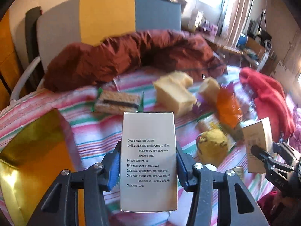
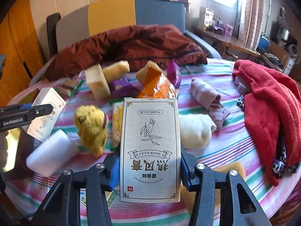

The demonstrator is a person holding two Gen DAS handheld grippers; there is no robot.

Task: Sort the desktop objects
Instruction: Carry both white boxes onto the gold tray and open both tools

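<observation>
My left gripper is shut on a silver-white carton printed with black text, held upright above the striped bedspread. My right gripper is shut on a beige carton with a hand-and-leaf drawing, also held above the bed. Each gripper shows in the other's view: the right one with its carton in the left wrist view, the left one with its carton in the right wrist view. A yellow knitted sock, sponge blocks and snack packets lie ahead.
A gold and orange box stands at the left. A dark red jacket lies at the back, a red garment at the right. A white block, a cream sock, a rolled pink sock and a biscuit packet lie on the bed.
</observation>
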